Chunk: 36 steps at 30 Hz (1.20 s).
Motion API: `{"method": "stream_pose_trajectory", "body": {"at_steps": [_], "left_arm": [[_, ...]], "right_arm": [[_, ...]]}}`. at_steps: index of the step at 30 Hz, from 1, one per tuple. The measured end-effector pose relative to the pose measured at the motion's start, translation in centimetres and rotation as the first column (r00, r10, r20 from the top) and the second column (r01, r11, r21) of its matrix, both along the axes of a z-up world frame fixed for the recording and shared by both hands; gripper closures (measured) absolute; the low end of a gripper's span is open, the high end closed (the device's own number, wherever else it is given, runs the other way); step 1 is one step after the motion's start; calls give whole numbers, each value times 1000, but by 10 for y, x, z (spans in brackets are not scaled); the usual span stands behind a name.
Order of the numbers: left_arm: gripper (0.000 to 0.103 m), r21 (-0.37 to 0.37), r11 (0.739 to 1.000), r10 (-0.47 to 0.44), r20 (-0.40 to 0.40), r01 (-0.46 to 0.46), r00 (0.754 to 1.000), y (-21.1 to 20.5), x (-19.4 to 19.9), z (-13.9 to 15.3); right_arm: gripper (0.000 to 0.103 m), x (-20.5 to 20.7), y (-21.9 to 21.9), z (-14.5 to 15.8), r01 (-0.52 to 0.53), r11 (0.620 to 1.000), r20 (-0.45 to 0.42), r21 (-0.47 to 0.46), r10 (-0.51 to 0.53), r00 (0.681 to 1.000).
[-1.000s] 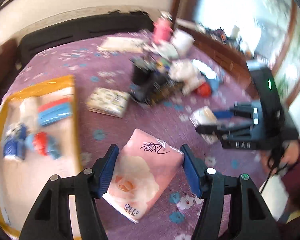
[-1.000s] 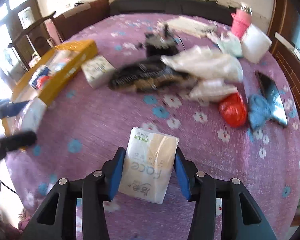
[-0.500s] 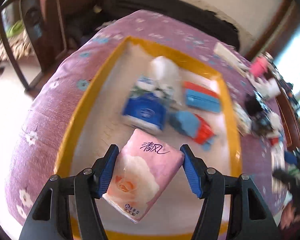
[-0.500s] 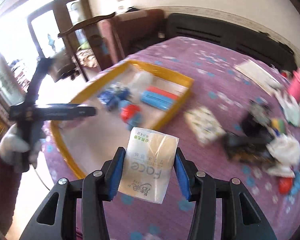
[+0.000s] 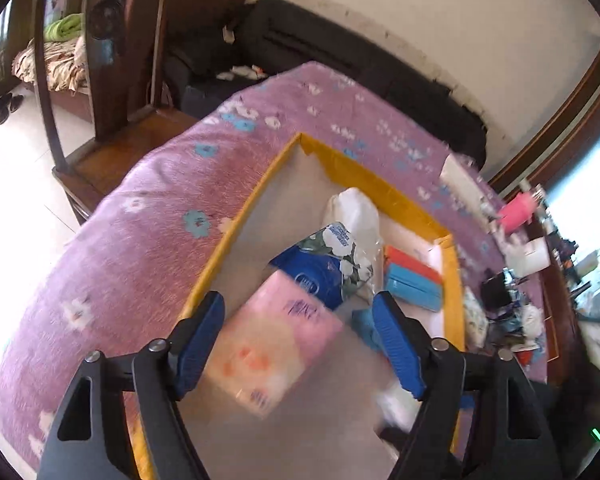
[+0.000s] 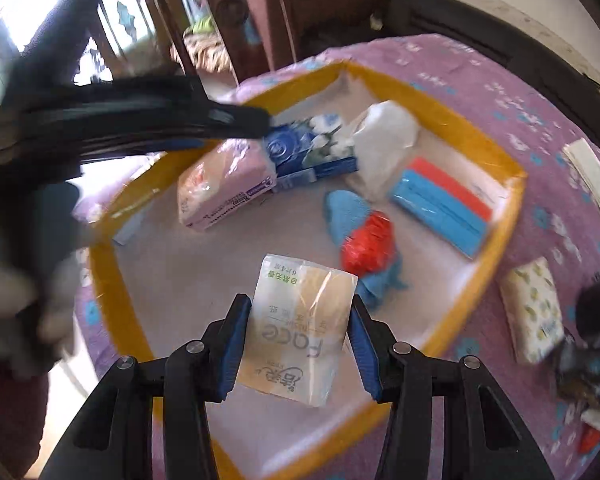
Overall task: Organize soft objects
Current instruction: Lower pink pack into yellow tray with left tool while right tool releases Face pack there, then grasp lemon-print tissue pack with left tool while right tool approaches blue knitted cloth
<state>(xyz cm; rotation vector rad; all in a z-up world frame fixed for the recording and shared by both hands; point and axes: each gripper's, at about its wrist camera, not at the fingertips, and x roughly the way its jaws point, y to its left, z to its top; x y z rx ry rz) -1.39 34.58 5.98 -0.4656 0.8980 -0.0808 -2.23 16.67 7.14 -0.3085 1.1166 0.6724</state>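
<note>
While the yellow tray (image 6: 496, 240) holds the pink pack (image 5: 272, 340) lying loose between the spread left gripper (image 5: 300, 344), the right gripper (image 6: 298, 344) pinches the beige pack (image 6: 300, 328) upright above the tray floor.

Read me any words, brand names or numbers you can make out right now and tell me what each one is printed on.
"Face", seen upside down: on the beige tissue pack held in the right gripper.
Green Chinese print near that pack's far edge: too small to read.
Purple characters on the pink tissue pack in the yellow tray: blurred, unreadable.
Round logo and label on the blue tissue pack: too blurred to read.
</note>
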Motion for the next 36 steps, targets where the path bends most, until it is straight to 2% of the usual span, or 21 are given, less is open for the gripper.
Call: {"method": "stream_pose_trajectory", "body": {"at_steps": [5,11,16,18,21,25,29,33,36], "left_arm": [[22,-43,997,61,75,-58,995,27,-44,11],[20,-56,993,114,116,-109,987,44,-69,15],[20,-38,994,107,140,-102,984,40,-72,20],[20,-35,995,98,147,-94,984,37,-75,22],[20,-17,996,93,163,-92,982,30,-78,27],[20,27,995,87,186,-93,979,19,-84,35],[18,70,995,58,196,-73,979,0,-90,41],[18,82,996,10,195,-26,981,-26,-94,44],[16,95,995,-47,186,30,982,-55,-93,45]], "right_arm": [[50,28,33,-18,-12,997,-10,-76,11,1000],[50,68,60,-19,50,995,25,-89,-48,999],[50,91,70,-19,102,992,59,-68,-98,993],[49,90,70,-16,96,995,34,-33,-94,995],[38,88,58,-12,98,995,-41,22,-97,994],[32,75,13,22,161,980,-10,114,-161,987],[20,48,-61,64,241,953,87,185,-260,962],[17,22,-151,85,374,899,172,226,-415,893],[16,2,-221,86,489,841,202,232,-533,821]]}}
